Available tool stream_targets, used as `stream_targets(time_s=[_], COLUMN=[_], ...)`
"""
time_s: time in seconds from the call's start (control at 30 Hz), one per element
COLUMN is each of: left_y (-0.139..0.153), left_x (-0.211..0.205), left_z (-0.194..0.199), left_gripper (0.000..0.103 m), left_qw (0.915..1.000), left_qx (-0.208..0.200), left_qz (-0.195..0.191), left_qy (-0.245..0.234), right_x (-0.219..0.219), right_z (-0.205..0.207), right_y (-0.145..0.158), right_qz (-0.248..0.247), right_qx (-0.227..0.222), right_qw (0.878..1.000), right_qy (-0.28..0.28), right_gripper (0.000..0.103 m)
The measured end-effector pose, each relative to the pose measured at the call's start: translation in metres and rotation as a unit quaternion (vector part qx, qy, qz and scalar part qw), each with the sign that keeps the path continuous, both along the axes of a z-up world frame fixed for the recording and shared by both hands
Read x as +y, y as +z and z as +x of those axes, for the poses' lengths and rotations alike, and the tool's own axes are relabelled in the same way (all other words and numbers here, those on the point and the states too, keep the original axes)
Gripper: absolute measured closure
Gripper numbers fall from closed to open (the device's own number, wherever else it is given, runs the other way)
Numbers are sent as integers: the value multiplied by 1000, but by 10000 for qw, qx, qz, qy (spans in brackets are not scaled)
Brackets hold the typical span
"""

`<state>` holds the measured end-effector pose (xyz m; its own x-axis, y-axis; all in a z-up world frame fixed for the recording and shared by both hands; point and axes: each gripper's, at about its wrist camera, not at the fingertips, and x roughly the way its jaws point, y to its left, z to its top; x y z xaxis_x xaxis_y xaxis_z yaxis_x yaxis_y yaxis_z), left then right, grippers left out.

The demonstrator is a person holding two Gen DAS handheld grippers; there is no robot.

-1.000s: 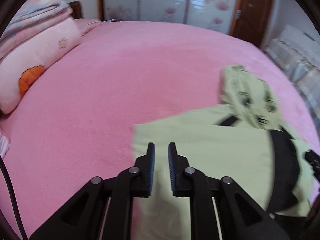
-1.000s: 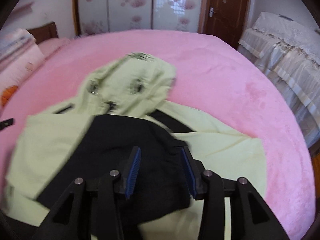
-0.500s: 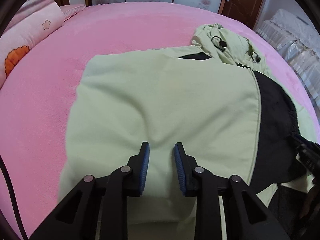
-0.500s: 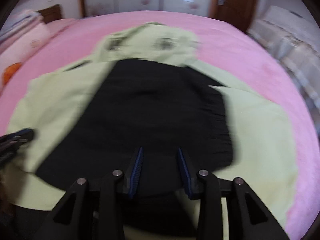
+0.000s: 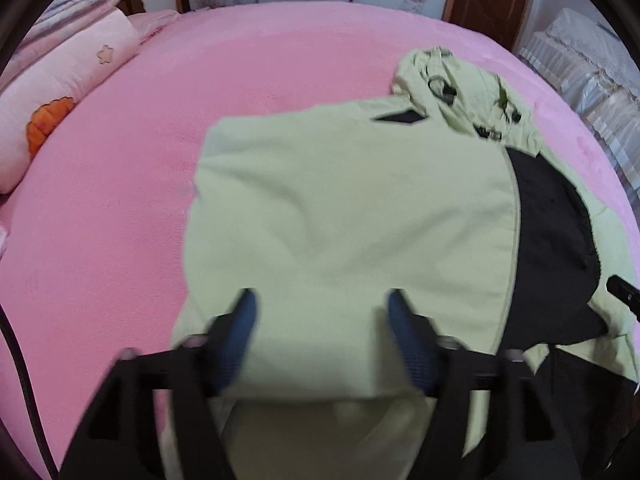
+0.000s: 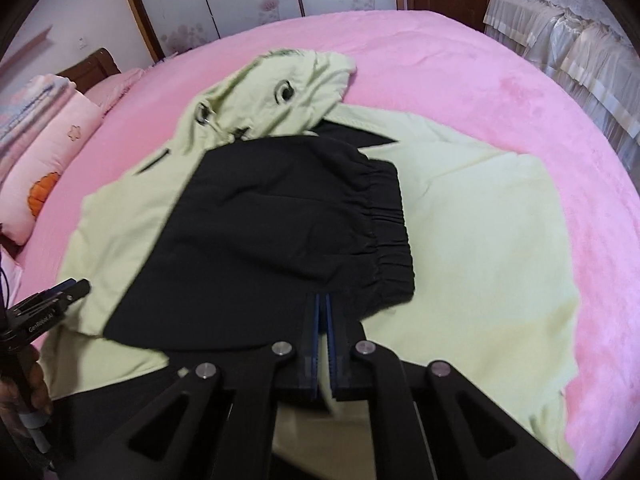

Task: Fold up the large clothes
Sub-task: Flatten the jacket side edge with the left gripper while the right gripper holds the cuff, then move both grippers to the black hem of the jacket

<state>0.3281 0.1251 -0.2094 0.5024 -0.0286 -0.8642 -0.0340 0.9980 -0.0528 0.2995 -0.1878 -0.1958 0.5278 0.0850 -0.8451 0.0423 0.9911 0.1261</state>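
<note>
We see the left gripper [image 5: 320, 304] opening wide over the green jacket [image 5: 340, 208] on the pink bed [image 5: 280, 52]; our right gripper [image 6: 322, 300] is closed, pinching nothing visible.

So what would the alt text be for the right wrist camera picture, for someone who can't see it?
A pale green hooded jacket lies spread on a pink bed, its black-lined flap folded over the middle. The right gripper, seen from behind, is shut at that black flap's near edge. The left gripper pokes in at the left edge.
</note>
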Motion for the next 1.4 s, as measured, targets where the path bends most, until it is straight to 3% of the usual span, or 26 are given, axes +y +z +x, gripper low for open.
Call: stream_targets(time_s=[0.17,0.33,0.43,0.57,0.73,0.97,1.17,1.23,1.4], left_y=[60,118,151,190,213,188,138,124,92], left_x=[13,20,18,13,12,20,37,42,54], left_z=[-39,-91,-131,-198,-264,-338,-370,-379,-374], left_gripper=[24,22,13,11,11,11,11,11,11], left_qw=[9990,9967,9952,9900,9833,9760,9845,9861,9934], left_qx=[-310,-669,-906,-1398,-1814,-2172,-1743,-1651,-1136], left_qz=[-239,-288,-168,-34,120,67,-64,23,23], left_qy=[208,355,327,184,101,117,175,210,159], right_x=[-1,-4,-8,-13,-13,-9,-13,-15,-30], right_z=[-40,-102,-143,-198,-256,-329,-371,-380,-387], right_y=[51,104,132,165,182,170,141,132,98], right_qz=[206,212,296,342,331,-340,-586,-636,-390], right_qx=[-306,-757,-1036,-1371,-1623,-1958,-1924,-1890,-1434], right_qw=[9993,9969,9941,9900,9862,9800,9794,9798,9889], right_qy=[50,88,82,11,28,126,184,147,54], right_gripper=[96,78,69,67,67,67,65,46,42])
